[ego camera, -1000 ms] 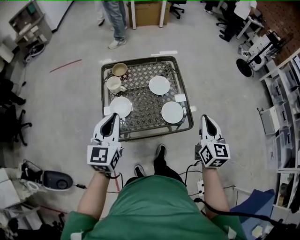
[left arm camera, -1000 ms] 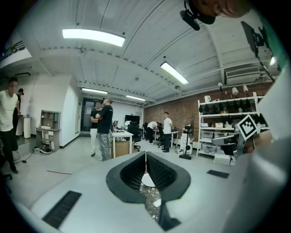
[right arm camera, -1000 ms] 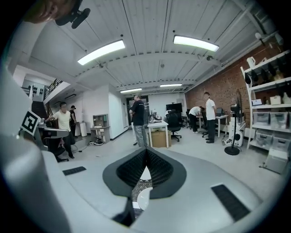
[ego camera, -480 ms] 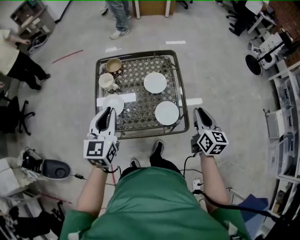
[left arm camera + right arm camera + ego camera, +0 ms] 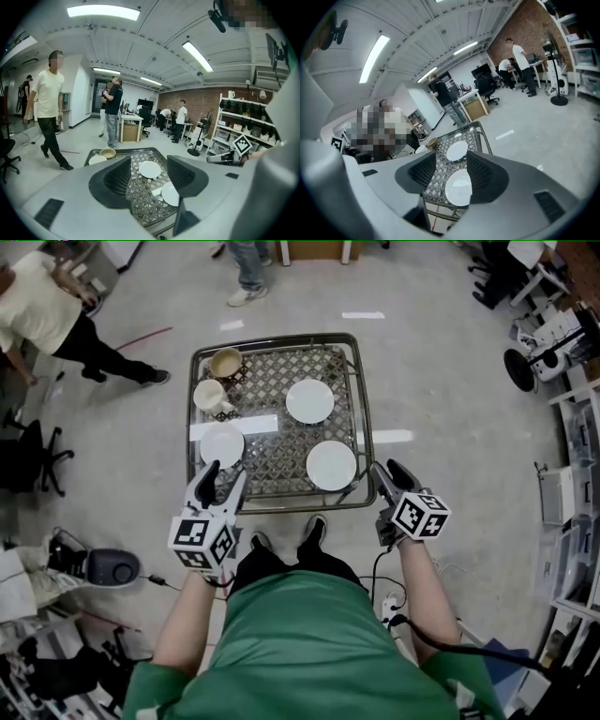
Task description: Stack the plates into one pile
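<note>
Three white plates lie apart on a metal lattice table (image 5: 361,418): a far one (image 5: 309,400), a near right one (image 5: 331,465) and a near left one (image 5: 222,444). My left gripper (image 5: 223,474) hovers at the table's near left edge, just short of the left plate; its jaws are opening with nothing between them. My right gripper (image 5: 386,470) hangs off the near right corner, beside the right plate, jaws also opening and empty. Past the left gripper (image 5: 149,174) I see the far plate (image 5: 150,169). The right gripper (image 5: 450,171) frames the near right plate (image 5: 458,187).
A tan bowl (image 5: 226,363) and a white mug (image 5: 208,397) stand at the table's far left corner. A person in a white shirt (image 5: 47,315) walks at the upper left, another stands beyond the table (image 5: 248,268). Shelves (image 5: 572,493) line the right.
Both grippers have dropped and come in toward the table's near edge. Both sets of jaws, shut before, now stand apart. A person has walked in at the upper left.
</note>
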`<state>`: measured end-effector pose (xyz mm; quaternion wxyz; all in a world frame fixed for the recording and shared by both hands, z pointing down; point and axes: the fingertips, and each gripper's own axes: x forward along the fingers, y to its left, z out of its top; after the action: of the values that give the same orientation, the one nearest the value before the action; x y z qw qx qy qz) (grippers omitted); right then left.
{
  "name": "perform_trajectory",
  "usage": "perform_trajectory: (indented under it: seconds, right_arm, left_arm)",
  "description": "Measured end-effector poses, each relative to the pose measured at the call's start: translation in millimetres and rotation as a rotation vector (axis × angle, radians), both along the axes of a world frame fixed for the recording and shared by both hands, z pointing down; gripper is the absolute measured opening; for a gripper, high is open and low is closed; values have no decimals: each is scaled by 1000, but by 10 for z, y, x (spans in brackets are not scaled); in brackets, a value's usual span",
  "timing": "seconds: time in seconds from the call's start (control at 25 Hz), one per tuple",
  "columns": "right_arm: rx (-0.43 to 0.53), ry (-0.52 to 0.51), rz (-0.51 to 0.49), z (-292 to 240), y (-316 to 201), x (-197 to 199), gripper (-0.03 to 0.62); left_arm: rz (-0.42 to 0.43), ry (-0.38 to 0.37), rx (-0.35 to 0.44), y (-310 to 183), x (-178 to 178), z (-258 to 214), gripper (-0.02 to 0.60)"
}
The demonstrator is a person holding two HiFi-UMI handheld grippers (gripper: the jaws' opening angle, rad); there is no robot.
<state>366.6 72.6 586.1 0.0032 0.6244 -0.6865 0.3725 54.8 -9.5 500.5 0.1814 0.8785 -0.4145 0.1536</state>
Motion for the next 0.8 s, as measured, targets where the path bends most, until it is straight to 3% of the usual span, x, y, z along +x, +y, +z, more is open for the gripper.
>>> perform_trajectory:
  seconds: [0.4, 0.6, 0.8]
  right_arm:
    - [-233, -166, 40, 1088, 75, -120, 215]
    - [-319, -212, 45, 1492, 132, -260, 215]
    - [-381, -301, 118, 1850, 104, -271, 215]
  left_arm:
    - [62, -35, -152, 59, 40, 640, 239]
    - [89, -54, -193, 77, 5, 755, 239]
    - [98, -60, -213, -13, -32, 846, 239]
